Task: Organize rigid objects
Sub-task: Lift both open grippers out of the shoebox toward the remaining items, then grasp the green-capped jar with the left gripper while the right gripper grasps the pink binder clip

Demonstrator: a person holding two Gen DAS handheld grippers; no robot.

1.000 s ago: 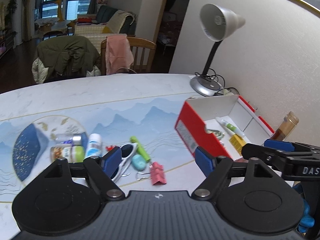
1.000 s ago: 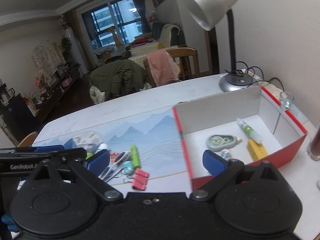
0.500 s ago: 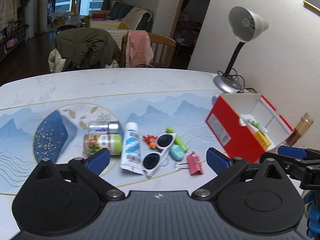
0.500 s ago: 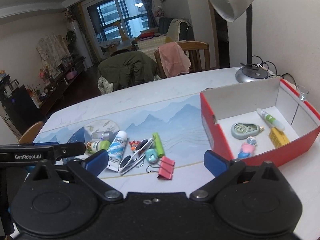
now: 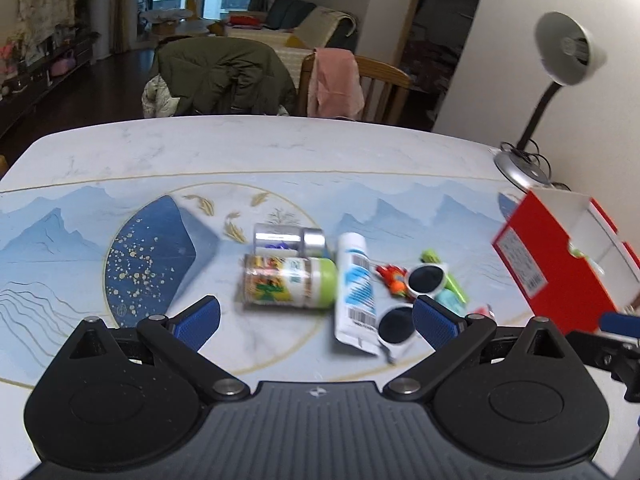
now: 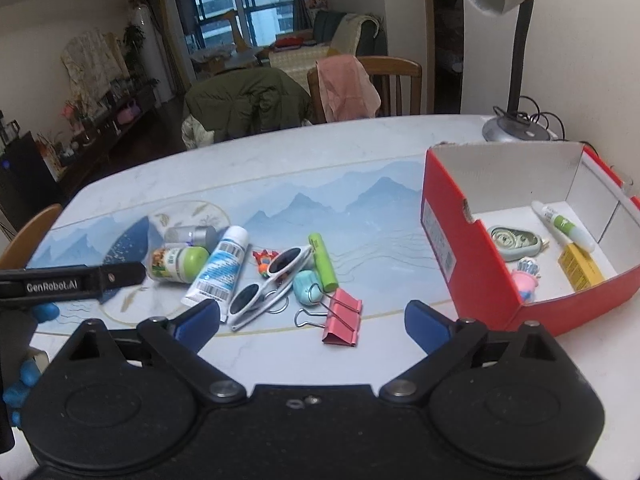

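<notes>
A pile of small objects lies on the table: a green-capped jar (image 5: 290,282) (image 6: 178,263), a silver tin (image 5: 289,237), a white-blue tube (image 5: 356,286) (image 6: 219,270), white sunglasses (image 5: 412,300) (image 6: 269,286), a green marker (image 6: 322,262), a teal case (image 6: 306,287) and a pink binder clip (image 6: 342,322). A red box (image 6: 460,248) (image 5: 548,272) at the right holds a correction tape (image 6: 514,242), a glue tube and a yellow block. My left gripper (image 5: 316,322) is open and empty just before the jar and tube. My right gripper (image 6: 312,322) is open and empty near the clip.
A desk lamp (image 6: 516,60) stands behind the box by the wall, with cables at its base. Two chairs with a green coat (image 6: 248,106) and a pink cloth stand beyond the table's far edge. The left gripper's body (image 6: 72,280) shows at the right view's left.
Both grippers have swung left, away from the red box and toward the pile of objects. Both stay open and empty. The objects have not moved.
</notes>
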